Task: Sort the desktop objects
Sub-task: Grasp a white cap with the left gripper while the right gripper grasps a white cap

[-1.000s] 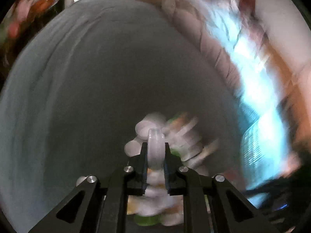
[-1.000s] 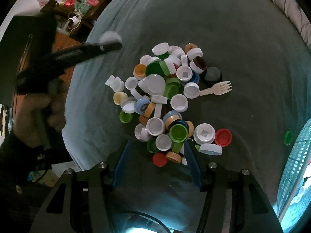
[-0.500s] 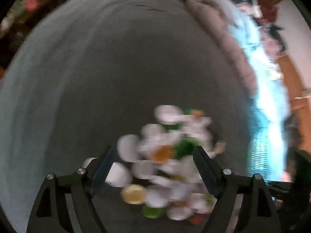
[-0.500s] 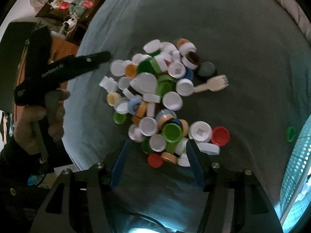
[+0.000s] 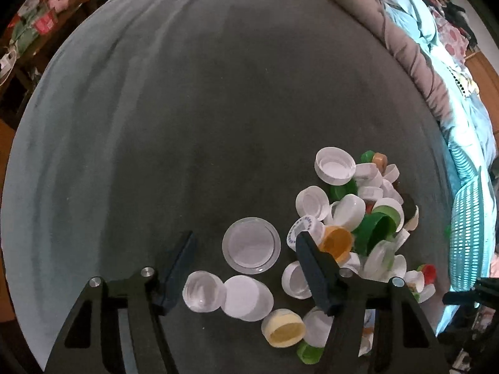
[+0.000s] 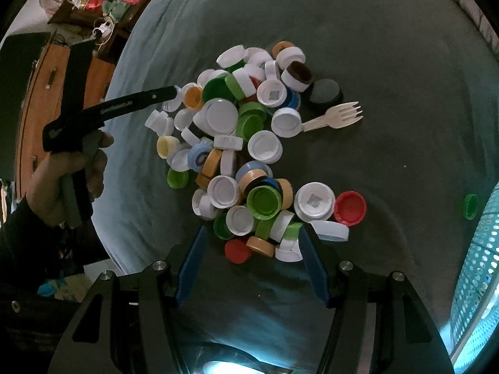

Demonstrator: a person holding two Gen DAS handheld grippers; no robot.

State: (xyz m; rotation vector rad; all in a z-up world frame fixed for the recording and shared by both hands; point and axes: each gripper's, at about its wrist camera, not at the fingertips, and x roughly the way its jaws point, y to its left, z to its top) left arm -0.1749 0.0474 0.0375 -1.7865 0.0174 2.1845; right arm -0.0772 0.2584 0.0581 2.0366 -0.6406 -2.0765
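Caps (image 6: 249,143) lie heaped on the grey bed cover (image 5: 218,93), a wooden fork (image 6: 335,117) at the heap's 2 o'clock edge, tines pointing away to 3 o'clock. My left gripper (image 5: 244,246) hangs low at the heap's 9 o'clock side, jaws wide and empty, a clear flat lid (image 5: 251,245) lying between them at 12 o'clock. My right gripper (image 6: 252,249) hovers over the near edge, jaws wide, empty, a red cap (image 6: 238,251) just ahead. The left is nearer its lid, I judge. A teal basket (image 6: 477,274) waits at 3 o'clock.
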